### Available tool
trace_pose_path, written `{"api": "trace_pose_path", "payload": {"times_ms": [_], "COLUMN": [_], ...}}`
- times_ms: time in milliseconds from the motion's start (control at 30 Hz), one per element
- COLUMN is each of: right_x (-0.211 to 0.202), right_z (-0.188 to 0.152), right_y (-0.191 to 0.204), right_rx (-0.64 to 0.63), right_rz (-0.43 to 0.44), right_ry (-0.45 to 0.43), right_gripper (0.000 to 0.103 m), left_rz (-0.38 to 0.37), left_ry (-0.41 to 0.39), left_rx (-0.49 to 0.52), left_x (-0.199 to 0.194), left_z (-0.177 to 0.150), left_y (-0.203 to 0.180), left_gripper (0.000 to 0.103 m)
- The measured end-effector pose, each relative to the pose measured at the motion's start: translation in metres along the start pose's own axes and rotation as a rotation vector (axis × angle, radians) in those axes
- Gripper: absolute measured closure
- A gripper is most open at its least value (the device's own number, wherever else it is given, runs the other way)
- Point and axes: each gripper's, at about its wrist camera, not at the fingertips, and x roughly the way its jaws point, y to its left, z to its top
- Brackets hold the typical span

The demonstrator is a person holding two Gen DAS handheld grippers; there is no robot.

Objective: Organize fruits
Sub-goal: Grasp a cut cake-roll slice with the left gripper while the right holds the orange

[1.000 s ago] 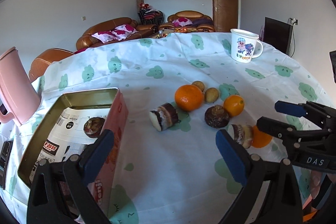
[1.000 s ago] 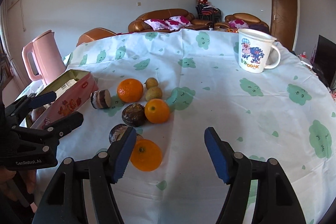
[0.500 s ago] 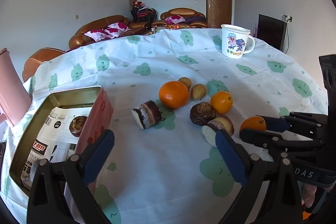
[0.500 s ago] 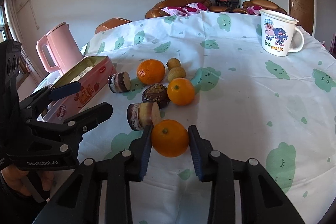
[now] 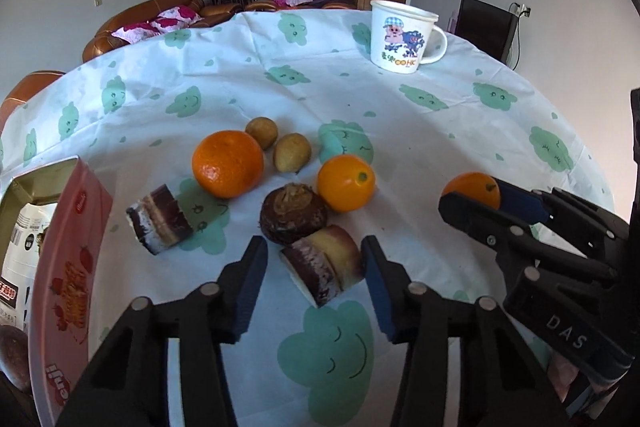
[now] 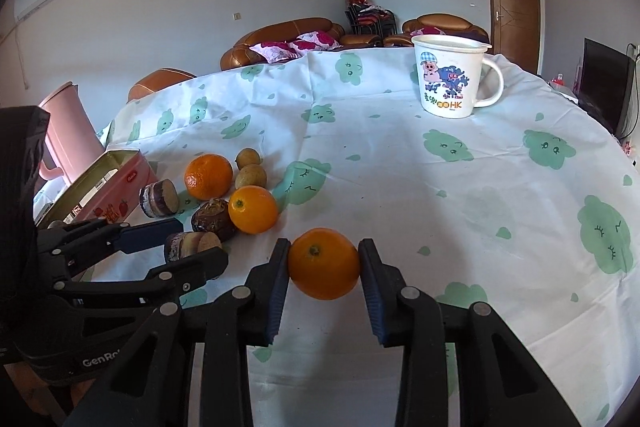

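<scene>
My right gripper (image 6: 323, 269) is shut on an orange (image 6: 324, 269) and holds it just above the tablecloth; it also shows at the right of the left wrist view (image 5: 472, 189). My left gripper (image 5: 314, 269) is open, its fingers on either side of a cut purple-skinned piece (image 5: 324, 269), with a gap on the left side. Beyond it lie a dark round fruit (image 5: 293, 213), two oranges (image 5: 347, 182) (image 5: 228, 169), two small brown fruits (image 5: 292, 157) and another cut piece (image 5: 159, 219).
An open pink tin box (image 5: 68, 267) stands at the left, with a dark fruit inside. A white cartoon mug (image 6: 452, 79) stands at the far right of the table. A pink kettle (image 6: 68, 131) is at the left edge.
My right gripper closed on the orange and lifted it slightly. My left gripper moved forward and its fingers narrowed around the cut purple piece.
</scene>
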Motion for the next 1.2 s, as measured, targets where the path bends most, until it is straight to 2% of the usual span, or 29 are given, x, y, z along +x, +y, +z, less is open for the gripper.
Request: {"api": "trace_pose_path", "payload": {"times_ms": [133, 300, 667, 1200], "right_x": [-0.006, -0.016, -0.033, -0.047], "right_z": [-0.003, -0.005, -0.010, -0.015], "right_y": [0.003, 0.008, 0.013, 0.017], "right_rx": [-0.016, -0.048, -0.083, -0.098], "right_rz": [-0.002, 0.002, 0.007, -0.004], "right_ry": [-0.036, -0.098, -0.199, -0.293], "right_gripper": [0.067, 0.067, 0.067, 0.067], "left_rz": [0.008, 0.053, 0.088, 0.120], "left_ry": [-0.038, -0.103, -0.211, -0.302], "left_rx": [-0.003, 0.016, -0.024, -0.028], "left_x": [-0.008, -0.021, -0.039, -0.055], "left_z": [-0.003, -0.004, -0.006, -0.011], "left_y": [-0.001, -0.005, 0.005, 0.004], "left_gripper": [0.060, 0.060, 0.060, 0.060]}}
